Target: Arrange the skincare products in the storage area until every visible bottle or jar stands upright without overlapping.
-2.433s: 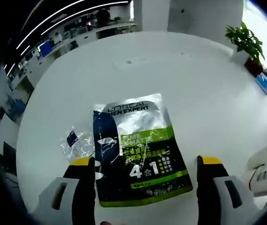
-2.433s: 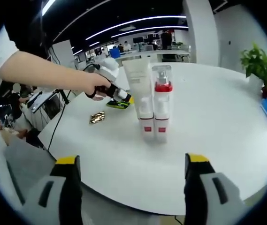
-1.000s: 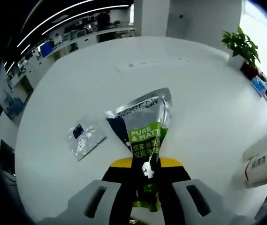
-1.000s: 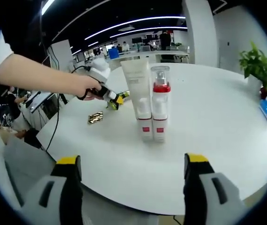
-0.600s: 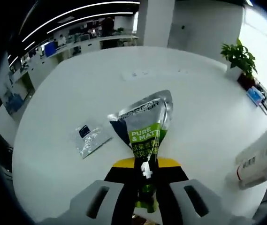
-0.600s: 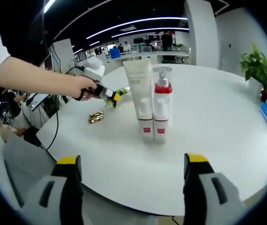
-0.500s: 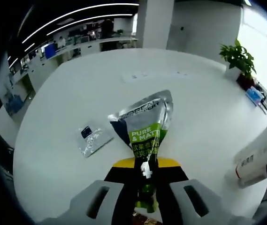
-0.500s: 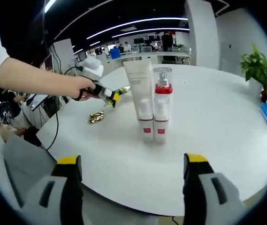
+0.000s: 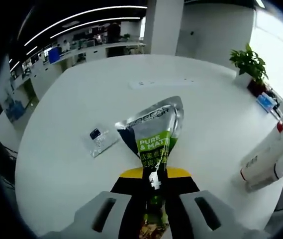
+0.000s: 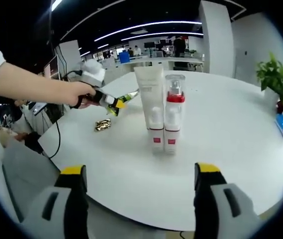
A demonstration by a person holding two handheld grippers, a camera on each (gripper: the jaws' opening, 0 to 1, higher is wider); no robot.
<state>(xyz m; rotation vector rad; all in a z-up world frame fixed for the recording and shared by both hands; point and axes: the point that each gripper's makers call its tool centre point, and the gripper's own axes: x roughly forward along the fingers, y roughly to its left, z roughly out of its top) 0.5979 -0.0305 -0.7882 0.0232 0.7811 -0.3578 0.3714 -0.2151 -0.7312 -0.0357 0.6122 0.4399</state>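
My left gripper [image 9: 154,175] is shut on the lower end of a silver, navy and green L'Oreal pouch [image 9: 153,130], held up above the white table [image 9: 71,164]. The right gripper view shows that same left gripper [image 10: 112,103] in a person's hand, the pouch [image 10: 129,95] sticking out of it. A white tube [image 10: 151,107] and a clear pump bottle with a red collar [image 10: 172,111] stand upright side by side mid-table; in the left gripper view they [image 9: 270,158] lean in at the right edge. My right gripper [image 10: 137,177] hangs open near the table's front edge, holding nothing.
A small shiny sachet [image 9: 100,140] lies flat on the table left of the pouch; it glints gold [image 10: 102,124] in the right gripper view. A potted plant [image 10: 272,74] stands at the far right edge. The person's arm [image 10: 27,83] reaches in from the left. Office desks lie beyond.
The left gripper closed on the pouch, which lay flat 2.4 s ago, and has lifted it off the table, rising a little more lately. The right gripper stays open and still.
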